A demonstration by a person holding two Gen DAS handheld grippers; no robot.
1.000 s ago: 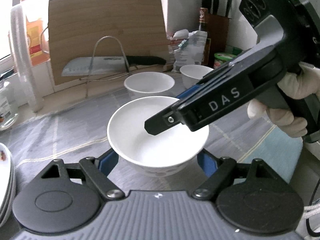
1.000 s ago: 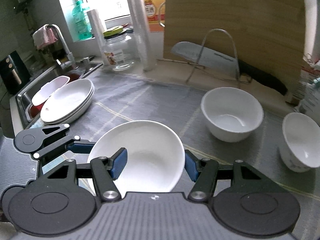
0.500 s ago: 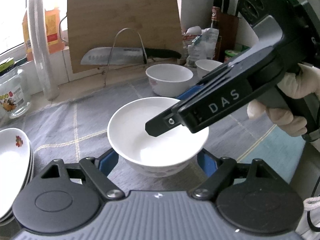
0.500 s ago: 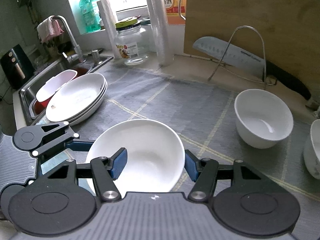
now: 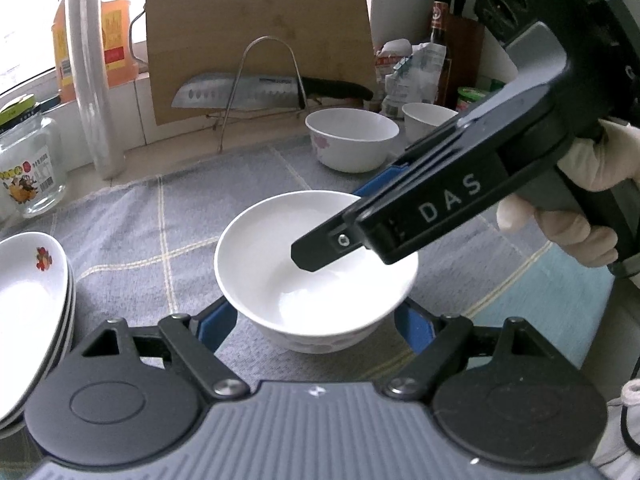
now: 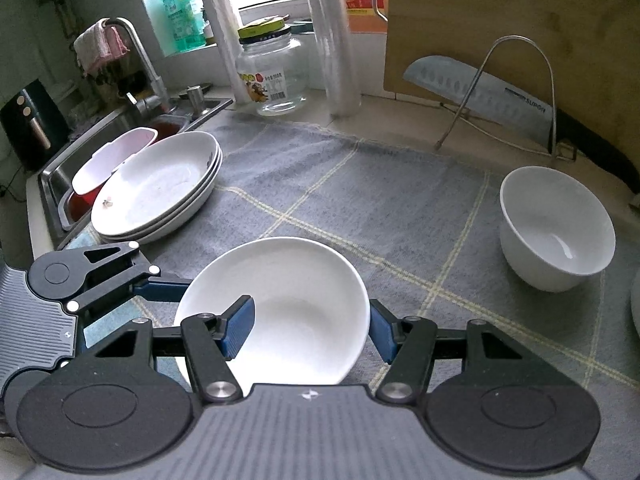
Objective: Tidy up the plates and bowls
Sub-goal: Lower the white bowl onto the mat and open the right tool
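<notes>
Grey checked cloth point(image 6: 360, 184) covers the counter; steel sink point(image 6: 56, 176) far left, wooden board point(image 5: 256, 32) at back. Both the left gripper point(image 5: 316, 326) and right gripper point(image 6: 308, 330) clamp one white bowl point(image 6: 288, 304) near centre. Stacked white plates point(image 6: 160, 188) sit left.

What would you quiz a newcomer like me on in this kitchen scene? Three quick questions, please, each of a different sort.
1. True or false: the left gripper and the right gripper both grip the same white bowl.
2. Which thing rests in the wire stand in front of the cutting board? A) a knife B) a ladle C) a plate
3. Fill in: the stack of plates sits right beside the ____.

Key: 1 true; 2 A; 3 sink.
</notes>
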